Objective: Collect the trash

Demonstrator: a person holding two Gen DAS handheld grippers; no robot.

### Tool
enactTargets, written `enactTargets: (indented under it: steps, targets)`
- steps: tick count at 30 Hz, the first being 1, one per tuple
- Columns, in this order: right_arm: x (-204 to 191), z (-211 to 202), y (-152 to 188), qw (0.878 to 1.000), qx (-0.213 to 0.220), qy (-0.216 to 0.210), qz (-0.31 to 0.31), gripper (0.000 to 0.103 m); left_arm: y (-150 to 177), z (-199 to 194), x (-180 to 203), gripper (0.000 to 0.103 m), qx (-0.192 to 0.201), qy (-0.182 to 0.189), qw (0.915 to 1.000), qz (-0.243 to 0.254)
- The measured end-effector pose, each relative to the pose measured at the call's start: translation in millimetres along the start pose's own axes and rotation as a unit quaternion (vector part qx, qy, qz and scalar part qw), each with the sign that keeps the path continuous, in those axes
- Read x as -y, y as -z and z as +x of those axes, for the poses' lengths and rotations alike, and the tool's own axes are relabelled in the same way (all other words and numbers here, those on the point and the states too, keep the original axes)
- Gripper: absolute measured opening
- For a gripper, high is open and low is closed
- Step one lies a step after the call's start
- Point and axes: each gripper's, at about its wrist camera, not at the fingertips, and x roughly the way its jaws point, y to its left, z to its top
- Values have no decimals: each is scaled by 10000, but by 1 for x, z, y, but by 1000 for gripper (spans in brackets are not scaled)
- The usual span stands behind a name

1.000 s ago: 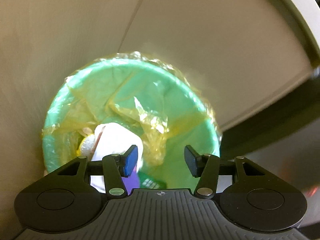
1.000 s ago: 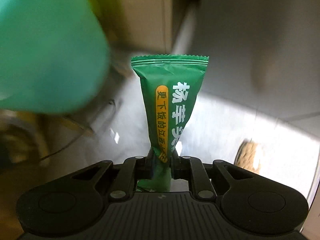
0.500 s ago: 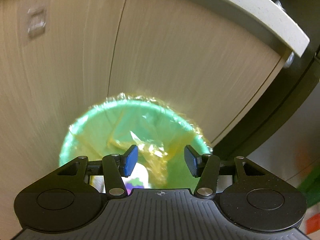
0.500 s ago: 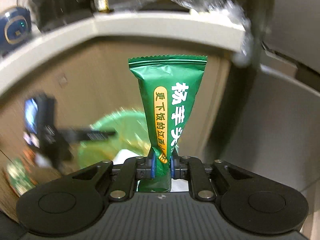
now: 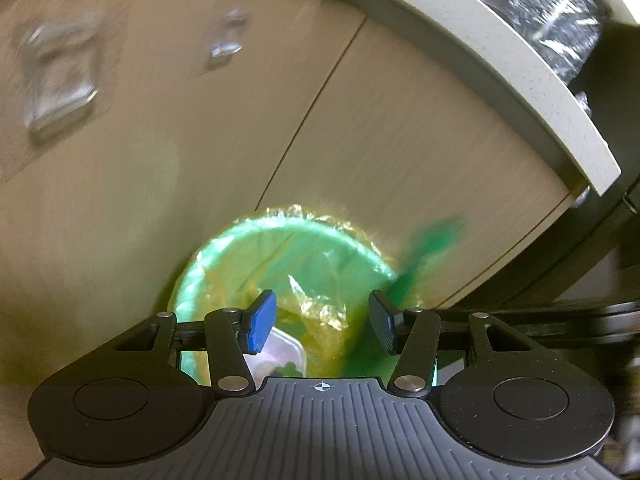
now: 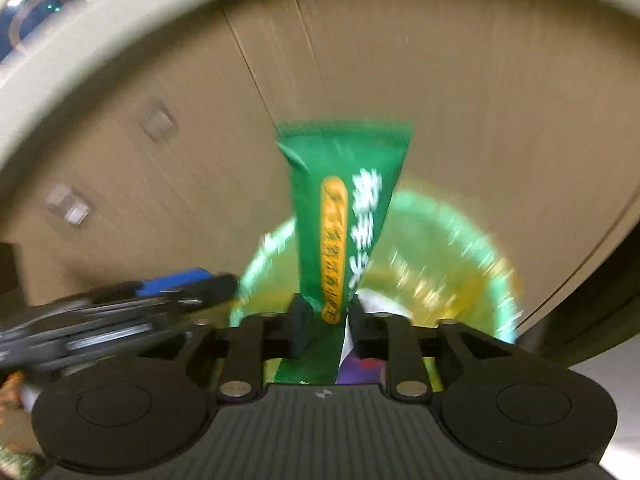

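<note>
A: Is the right tool holding the green snack wrapper?

B: Its jaws have just been opening, so it is slipping out above the green bin.

A: And the left tool?

B: Spread wide, empty. Some trash is already inside.

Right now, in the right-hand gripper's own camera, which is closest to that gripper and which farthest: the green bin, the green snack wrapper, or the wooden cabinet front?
1. Green snack wrapper: between the right gripper's fingers, which have just been opening.
2. Green bin: below, just beyond the fingertips.
3. Wooden cabinet front: behind the bin, filling the background.
</note>
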Motion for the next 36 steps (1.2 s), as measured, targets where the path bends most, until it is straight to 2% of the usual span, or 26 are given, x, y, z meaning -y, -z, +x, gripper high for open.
enactTargets:
  steps: [3,6,8,9,13,15,17,20,23,30,33,36]
  targets:
    - [18,35,2,9995,-271,-109,137,31,-3,-3,-7,56,-31,24,9998,-198]
    - [27,38,-1,9998,-187,48,-99,32,-12,-4,-3,56,71,-191,9997,-103]
    - [33,30,-6,9993,-33,315,-193,42,-18,-2,0,56,61,-253,9995,-186]
    - [37,24,-7,9993,1,353,-153,44,-20,-3,2,56,97,-222,9993,-272]
    - [42,-4,-15,9997,151,137,159,45,-17,-14,12,56,336,-100,9986,-406]
    - [35,-20,-22,9990,403,114,124,52,-18,-23,17,56,517,-76,9979,-384]
    - [24,-33,-26,9975,691,162,73,62,-19,-37,19,56,705,-56,9969,-355]
    - [11,-45,-32,9957,896,154,150,62,-19,-61,25,56,827,57,9959,-372]
    - [-3,-60,-32,9936,1126,64,0,63,-18,-87,43,56,997,-27,9950,-91]
    - [-16,-104,-3,9889,1439,-349,94,66,-21,-139,111,56,1430,-842,9831,767]
    - [-19,-128,4,9845,1702,-423,40,66,-16,-161,135,56,1697,-883,9784,788]
    - [-30,-163,12,9734,2234,-462,-190,70,-8,-186,152,56,2294,-986,9660,678]
